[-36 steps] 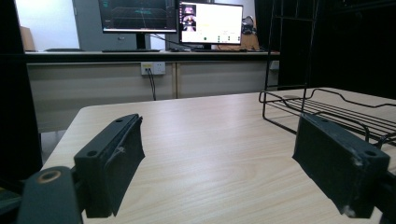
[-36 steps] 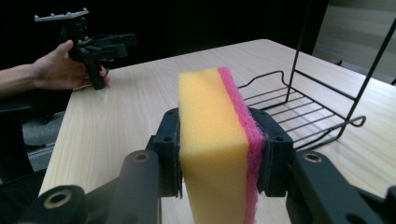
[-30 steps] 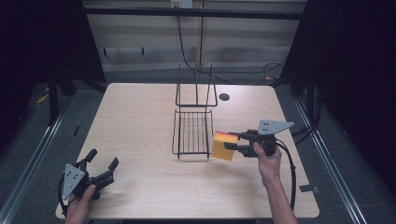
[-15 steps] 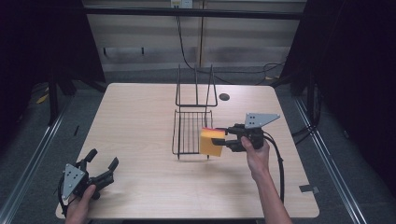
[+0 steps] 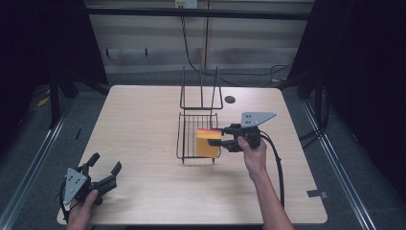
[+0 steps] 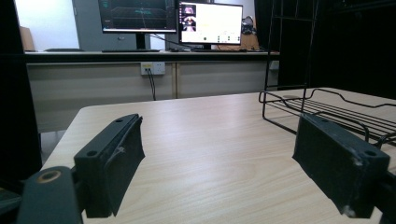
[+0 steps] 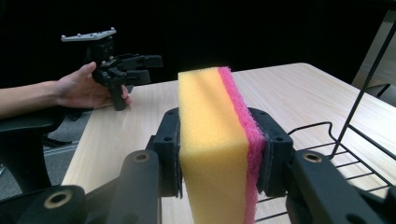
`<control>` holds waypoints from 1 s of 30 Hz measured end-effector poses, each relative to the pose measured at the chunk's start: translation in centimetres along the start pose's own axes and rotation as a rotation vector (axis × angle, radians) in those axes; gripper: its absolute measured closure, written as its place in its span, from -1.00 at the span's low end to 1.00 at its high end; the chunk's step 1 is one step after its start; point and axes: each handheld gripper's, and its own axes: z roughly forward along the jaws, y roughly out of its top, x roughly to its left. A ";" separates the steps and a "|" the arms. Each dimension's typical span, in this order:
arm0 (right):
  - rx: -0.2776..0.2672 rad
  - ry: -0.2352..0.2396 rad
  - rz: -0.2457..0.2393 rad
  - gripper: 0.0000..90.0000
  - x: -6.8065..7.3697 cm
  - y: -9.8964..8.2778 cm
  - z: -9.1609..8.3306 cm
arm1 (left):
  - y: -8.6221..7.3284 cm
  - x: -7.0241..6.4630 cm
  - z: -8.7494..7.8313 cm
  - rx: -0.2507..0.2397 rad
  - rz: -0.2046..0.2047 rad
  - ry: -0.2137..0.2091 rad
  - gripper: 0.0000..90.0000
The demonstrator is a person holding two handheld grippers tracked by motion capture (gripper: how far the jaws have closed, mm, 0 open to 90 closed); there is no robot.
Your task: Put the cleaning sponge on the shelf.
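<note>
A yellow sponge with a pink scouring layer (image 5: 208, 143) (image 7: 217, 140) is clamped between the jaws of my right gripper (image 5: 216, 140) (image 7: 219, 154). It hangs over the right part of the black wire rack (image 5: 197, 134) (image 7: 355, 140) at mid table, held on edge. My left gripper (image 5: 103, 170) (image 6: 219, 168) rests at the table's near left corner, jaws spread wide with nothing between them. That same gripper is visible far off in the right gripper view (image 7: 140, 65), held in a hand.
The rack has a tall upright wire back (image 5: 201, 91) at its far side. A dark round hole (image 5: 230, 99) sits in the tabletop behind the rack. Monitors (image 6: 170, 16) stand on a counter beyond the table. Bare wood lies between the grippers.
My right gripper has carried the sponge leftward from beside the rack's right edge to over the rack. The left gripper has stayed put.
</note>
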 end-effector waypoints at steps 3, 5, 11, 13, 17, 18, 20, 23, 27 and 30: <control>0.004 0.010 0.006 0.32 -0.4 -0.3 0.5 | 0.0 0.0 0.0 0.000 0.002 0.000 -0.65; 0.006 0.014 0.012 0.32 -0.5 -0.5 0.8 | 0.0 0.0 0.0 0.000 0.002 -0.002 -0.65; 0.005 0.021 0.006 0.32 -0.9 -0.7 1.5 | 0.0 0.0 0.0 0.001 0.002 -0.002 -0.65; 0.005 0.023 0.005 0.32 -1.0 -0.7 1.8 | 0.0 0.0 0.0 0.001 0.002 -0.002 -0.65; 0.013 0.018 0.018 0.32 -1.4 -0.8 2.1 | 0.0 0.0 0.0 0.001 0.002 -0.001 -0.65; 0.011 0.020 0.021 0.32 -1.5 -0.8 2.1 | 0.0 0.0 0.0 0.001 0.002 -0.001 -0.65; 0.026 0.033 0.015 0.32 -1.7 -0.8 2.5 | 0.0 0.0 0.0 -0.001 -0.003 -0.004 -0.65; 0.026 0.043 0.011 0.31 -1.8 -0.8 2.9 | 0.0 0.0 0.0 0.001 0.002 -0.002 -0.65; 0.025 0.049 0.018 0.31 -2.1 -1.1 3.6 | 0.0 0.0 0.0 0.000 0.002 -0.002 -0.65; 0.032 0.040 0.026 0.31 -2.3 -1.1 4.0 | 0.0 0.0 0.0 0.001 0.002 -0.003 -0.65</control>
